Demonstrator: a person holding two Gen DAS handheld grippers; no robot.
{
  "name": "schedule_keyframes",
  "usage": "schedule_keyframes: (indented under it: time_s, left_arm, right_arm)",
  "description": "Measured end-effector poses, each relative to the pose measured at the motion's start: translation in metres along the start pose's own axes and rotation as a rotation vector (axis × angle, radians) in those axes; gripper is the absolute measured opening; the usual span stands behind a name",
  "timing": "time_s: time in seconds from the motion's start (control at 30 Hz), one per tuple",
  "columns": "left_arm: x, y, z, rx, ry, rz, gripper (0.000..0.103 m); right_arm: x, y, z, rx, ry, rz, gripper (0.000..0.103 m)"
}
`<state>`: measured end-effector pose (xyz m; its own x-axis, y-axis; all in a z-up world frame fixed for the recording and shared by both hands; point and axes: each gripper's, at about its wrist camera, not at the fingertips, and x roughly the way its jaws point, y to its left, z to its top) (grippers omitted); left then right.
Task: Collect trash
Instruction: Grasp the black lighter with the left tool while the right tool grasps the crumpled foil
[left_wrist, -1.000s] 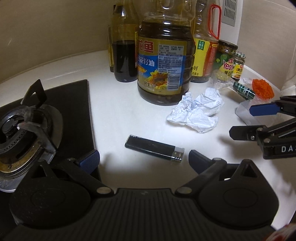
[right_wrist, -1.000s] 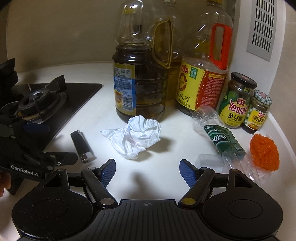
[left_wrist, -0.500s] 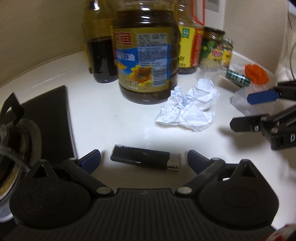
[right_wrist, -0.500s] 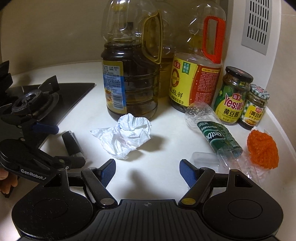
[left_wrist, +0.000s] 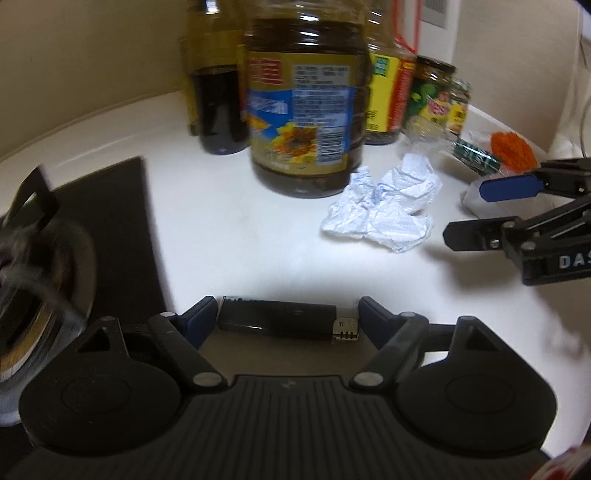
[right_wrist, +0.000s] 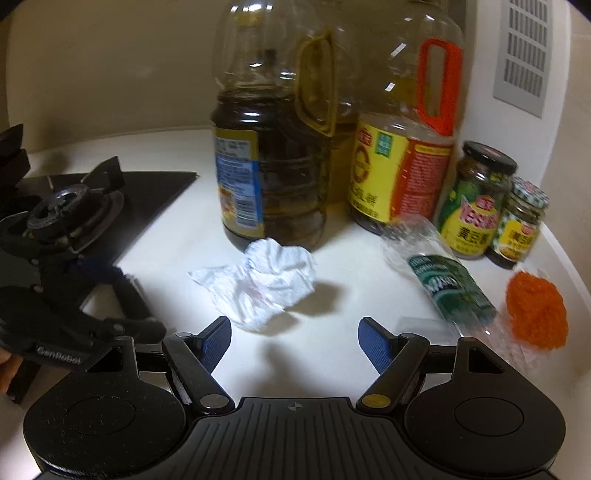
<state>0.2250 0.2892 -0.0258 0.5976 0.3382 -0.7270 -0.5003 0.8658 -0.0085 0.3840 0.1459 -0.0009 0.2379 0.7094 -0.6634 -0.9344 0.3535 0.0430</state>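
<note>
On the white counter beside the black gas stove (left_wrist: 110, 229), the left gripper (left_wrist: 286, 317) sits low with its blue-padded fingers spread wide, and the slim black lighter with a metal head (left_wrist: 284, 319) lies crosswise between the tips, each end just beside a pad; whether either pad touches it I cannot tell, and nothing is gripped yet. Judging by this, the step in hand is picking up the lighter as the first bit of rubbish. Its next move calls for closing evenly on the two ends, or turning to pinch it across its narrow body, since an end-to-end squeeze could let it skid on the smooth top. Further right, near the big sunflower-oil bottle (left_wrist: 301, 122), the crumpled white paper towel (right_wrist: 264, 282) lies loose. Just ahead of the right gripper (right_wrist: 295, 341), whose fingers are also wide apart and empty, that towel looks like its target: it must go forward and a little left, then close gently. Rightmost lie a crushed clear plastic bottle with a green label (right_wrist: 447, 280) and an orange mesh scrap (right_wrist: 535, 310), untouched
</note>
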Motion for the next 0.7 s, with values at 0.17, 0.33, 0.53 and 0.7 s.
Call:
schedule_keyframes:
  time_s: [0.17,0.33,0.53,0.7]
  left_arm:
    - [-0.021,0.007,-0.013,-0.084,-0.014,0.023,0.081]
    - [-0.036,0.009,-0.014,-0.127,-0.035,0.026,0.081]
    - [-0.045,0.010,-0.011,-0.136,-0.051,0.025,0.081]
    - [-0.047,0.012,-0.013,-0.143,-0.054,0.031,0.081]
  right_arm:
    - [0.009,0.010,0.007,-0.041,-0.015,0.028,0.076]
    - [0.023,0.018,0.019,-0.071,-0.025,0.039,0.076]
    - [0.047,0.030,0.022,-0.158,0.007,0.037,0.076]
    - [0.057,0.037,0.018,-0.210,0.033,0.054,0.045]
